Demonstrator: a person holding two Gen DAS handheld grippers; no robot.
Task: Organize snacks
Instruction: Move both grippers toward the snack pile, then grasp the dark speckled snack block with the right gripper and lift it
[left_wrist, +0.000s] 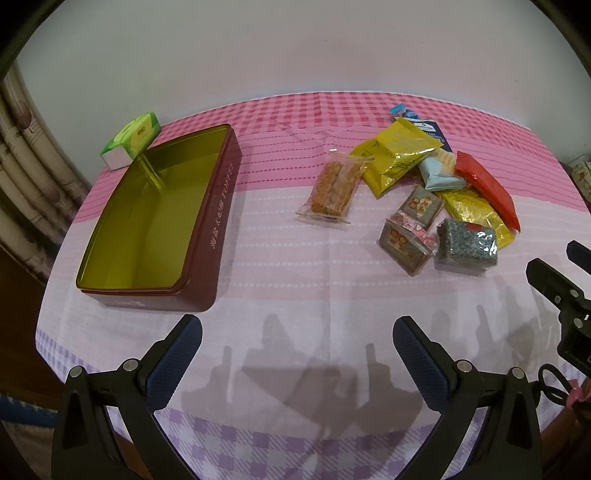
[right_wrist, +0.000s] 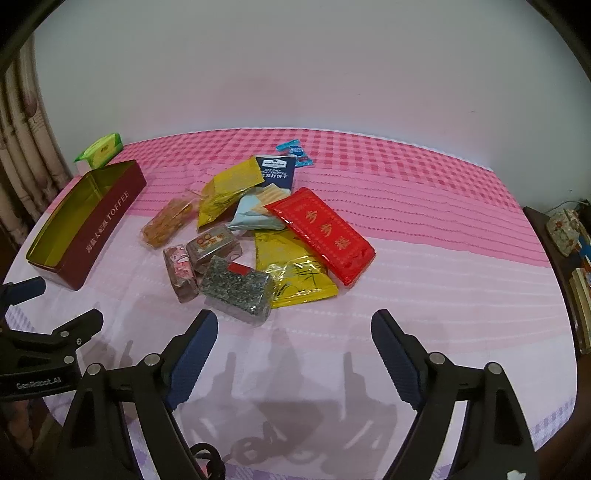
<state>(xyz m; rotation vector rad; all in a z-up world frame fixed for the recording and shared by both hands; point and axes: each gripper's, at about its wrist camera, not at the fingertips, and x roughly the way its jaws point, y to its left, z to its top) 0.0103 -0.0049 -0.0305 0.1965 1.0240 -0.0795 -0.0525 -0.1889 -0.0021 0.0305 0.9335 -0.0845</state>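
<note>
1. Left gripper (left_wrist: 297, 328): jaws spread wide, nothing between them. It sits at the bottom centre of the left wrist view, above bare tablecloth (left_wrist: 295, 266).

2. Right gripper (right_wrist: 294, 325): jaws likewise spread and empty, at the bottom centre of the right wrist view.

3. Toffee tin (left_wrist: 207, 236): open, nothing visible inside, occupying the left half of the left wrist view. Its long axis runs from lower left to upper centre, angled away from the camera. In the right wrist view it lies at the far left edge.

4. Snack pile: clustered in the right half of the left wrist view and at the centre of the right wrist view. None of it is in the tin yet.

5. Nearest item to the right gripper: the speckled grey packet (right_wrist: 238, 290), just above and left of the gap between the jaws. Its long axis runs roughly left to right, tilting down to the right.

6. Nearest item to the left gripper: the clear packet of orange biscuits (left_wrist: 334, 186), apart from the pile at upper centre, long axis near vertical in frame.

7. Judgement: the right gripper is better placed for the pile; the left is closer to the tin. The speckled packet's crosswise axis likely suits a grasp across its narrow width.

8. A green tissue pack (left_wrist: 133, 138) sits beyond the tin, upper left.
</note>
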